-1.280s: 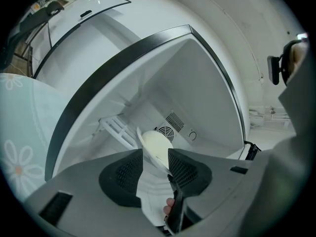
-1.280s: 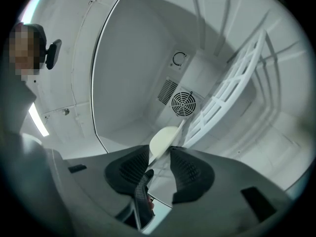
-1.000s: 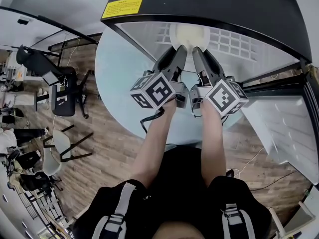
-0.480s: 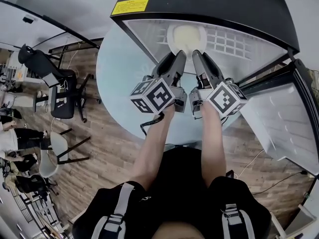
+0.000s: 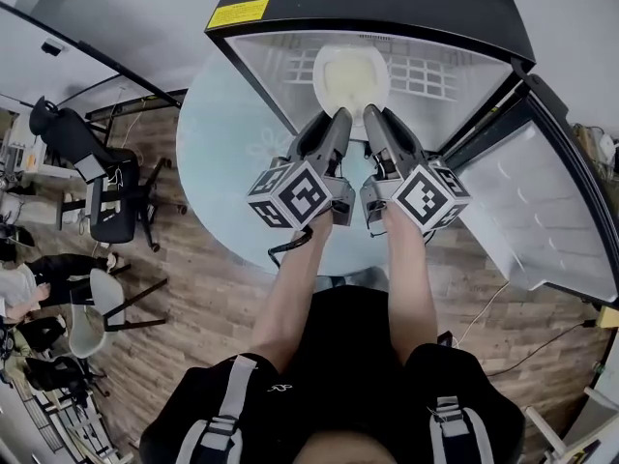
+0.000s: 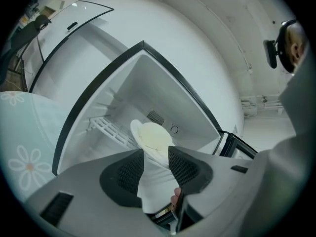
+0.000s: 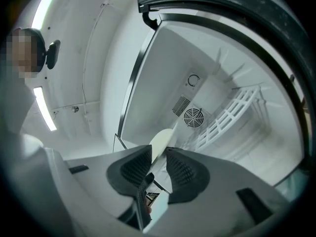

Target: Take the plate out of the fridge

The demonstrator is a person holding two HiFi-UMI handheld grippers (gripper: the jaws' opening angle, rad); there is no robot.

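A round cream-white plate [image 5: 351, 73] lies on the white wire shelf [image 5: 435, 71] inside the open fridge. Both grippers reach in side by side, tips at the plate's near rim. In the left gripper view the plate [image 6: 153, 137] runs into the gap of my left gripper [image 6: 156, 151], whose jaws stand wide open, pads clear of it. My right gripper [image 7: 159, 149] has the plate's thin edge [image 7: 162, 138] between its jaws, which are closing; the pads do not visibly press on it. From above, the left gripper [image 5: 338, 116] and right gripper [image 5: 371, 114] sit close together.
The fridge door [image 5: 542, 211] hangs open at the right. The fridge stands on a round pale-blue table [image 5: 222, 162] with a flower print. A fan grille [image 7: 193, 116] is in the fridge's back wall. Office chairs [image 5: 116, 201] stand on the wooden floor at the left.
The head view has shifted, so more of the fridge's inside and the whole plate show. Both grippers stay at the plate's near rim, close together.
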